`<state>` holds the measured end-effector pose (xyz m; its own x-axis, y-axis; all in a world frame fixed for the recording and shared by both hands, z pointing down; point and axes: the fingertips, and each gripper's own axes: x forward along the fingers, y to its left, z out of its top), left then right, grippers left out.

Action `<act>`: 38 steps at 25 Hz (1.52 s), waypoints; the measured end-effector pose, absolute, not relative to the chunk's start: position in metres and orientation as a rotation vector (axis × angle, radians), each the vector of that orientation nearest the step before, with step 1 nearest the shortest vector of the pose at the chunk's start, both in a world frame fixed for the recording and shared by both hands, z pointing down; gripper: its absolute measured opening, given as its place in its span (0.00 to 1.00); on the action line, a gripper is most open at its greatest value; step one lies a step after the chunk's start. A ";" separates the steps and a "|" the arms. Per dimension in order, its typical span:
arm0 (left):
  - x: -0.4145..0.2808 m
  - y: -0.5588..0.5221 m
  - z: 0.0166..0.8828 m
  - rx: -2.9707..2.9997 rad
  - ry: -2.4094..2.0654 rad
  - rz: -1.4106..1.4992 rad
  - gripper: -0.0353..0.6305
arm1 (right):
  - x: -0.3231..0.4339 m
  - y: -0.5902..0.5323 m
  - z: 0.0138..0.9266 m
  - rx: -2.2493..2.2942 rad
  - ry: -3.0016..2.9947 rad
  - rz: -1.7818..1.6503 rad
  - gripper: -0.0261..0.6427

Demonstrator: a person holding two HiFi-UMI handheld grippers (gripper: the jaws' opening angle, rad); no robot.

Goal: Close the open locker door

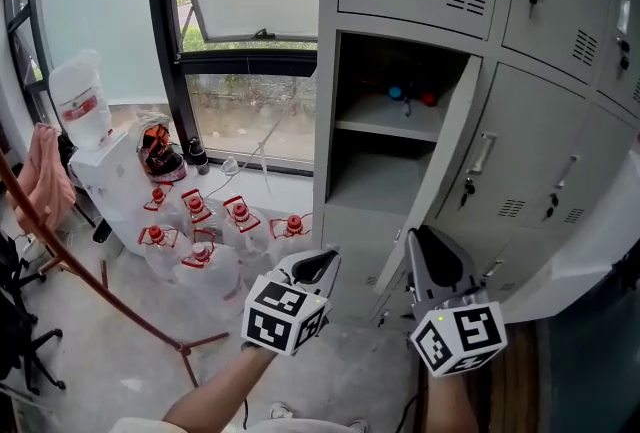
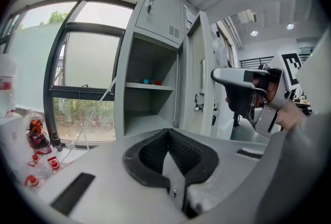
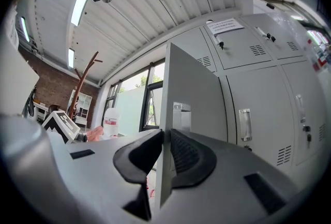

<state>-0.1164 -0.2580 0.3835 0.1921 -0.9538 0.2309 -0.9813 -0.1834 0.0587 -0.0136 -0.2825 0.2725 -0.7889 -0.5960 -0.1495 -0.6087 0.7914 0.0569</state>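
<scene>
The grey locker bank has one open compartment [image 1: 385, 156] with a shelf that carries small red and blue things [image 1: 410, 96]. Its tall grey door [image 1: 445, 161] swings out toward me. My right gripper [image 1: 420, 236] is at the door's lower free edge. In the right gripper view the door's [image 3: 191, 93] thin edge runs between the jaws, and the right gripper [image 3: 164, 132] is shut on it. My left gripper [image 1: 318, 261] hangs lower left of the door, its tips together and holding nothing; the left gripper [image 2: 168, 132] faces the open compartment [image 2: 150, 93] and the door [image 2: 194, 78].
Several water bottles with red caps [image 1: 200, 231] stand on the floor under the window, left of the locker. A white water dispenser [image 1: 95, 141] is at far left. A red pole [image 1: 90, 281] slants across the floor. Shut locker doors [image 1: 530, 161] lie to the right.
</scene>
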 end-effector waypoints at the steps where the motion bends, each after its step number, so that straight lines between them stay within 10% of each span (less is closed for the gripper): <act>1: -0.121 -0.257 0.383 2.272 -1.869 0.212 0.06 | -0.018 -0.283 0.272 -0.979 2.851 0.160 0.11; 38: -0.249 -0.245 0.370 2.300 -1.884 0.172 0.06 | -0.140 -0.323 0.273 -1.421 2.689 0.232 0.11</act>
